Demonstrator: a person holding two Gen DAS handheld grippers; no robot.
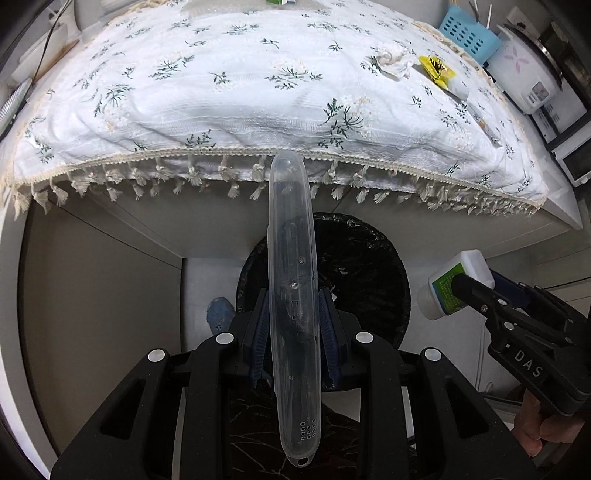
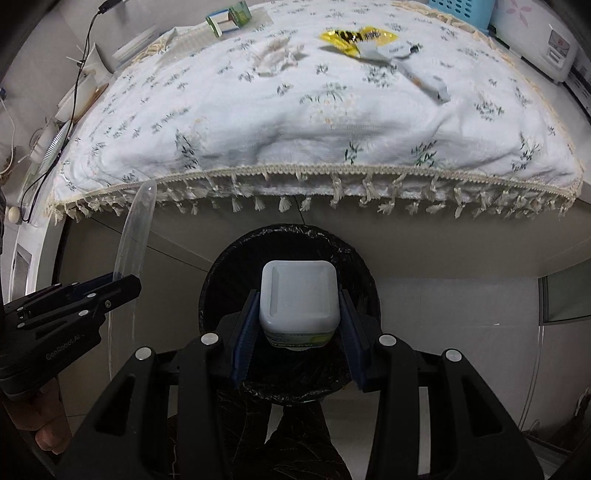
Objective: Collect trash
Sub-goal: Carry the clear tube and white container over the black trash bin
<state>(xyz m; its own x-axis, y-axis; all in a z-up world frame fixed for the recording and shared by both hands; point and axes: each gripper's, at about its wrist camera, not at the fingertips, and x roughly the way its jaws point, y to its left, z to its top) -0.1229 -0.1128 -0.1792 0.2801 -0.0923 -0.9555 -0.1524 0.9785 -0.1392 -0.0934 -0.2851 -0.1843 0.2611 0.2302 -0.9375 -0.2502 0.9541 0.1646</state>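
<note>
My left gripper [image 1: 293, 314] is shut on a long clear plastic case [image 1: 291, 258], held lengthwise over a round bin lined with a black bag [image 1: 369, 266]. My right gripper [image 2: 298, 317] is shut on a small white bottle with a green label [image 2: 298, 295], directly above the same bin [image 2: 221, 280]. In the left wrist view the bottle [image 1: 452, 284] hangs to the right of the bin. The clear case [image 2: 135, 236] shows at the left in the right wrist view. On the floral tablecloth [image 1: 240, 92] lie a crumpled tissue [image 1: 393, 61] and a yellow wrapper [image 1: 437, 68].
The bin stands on the floor below the table's tasselled edge [image 1: 258, 173]. A blue basket [image 1: 467, 31] and a white rice cooker [image 1: 524, 70] sit at the table's right. A small green-and-white box [image 2: 229, 18] and strips of paper [image 2: 424, 79] lie on the cloth. Cables run along the left [image 2: 77, 85].
</note>
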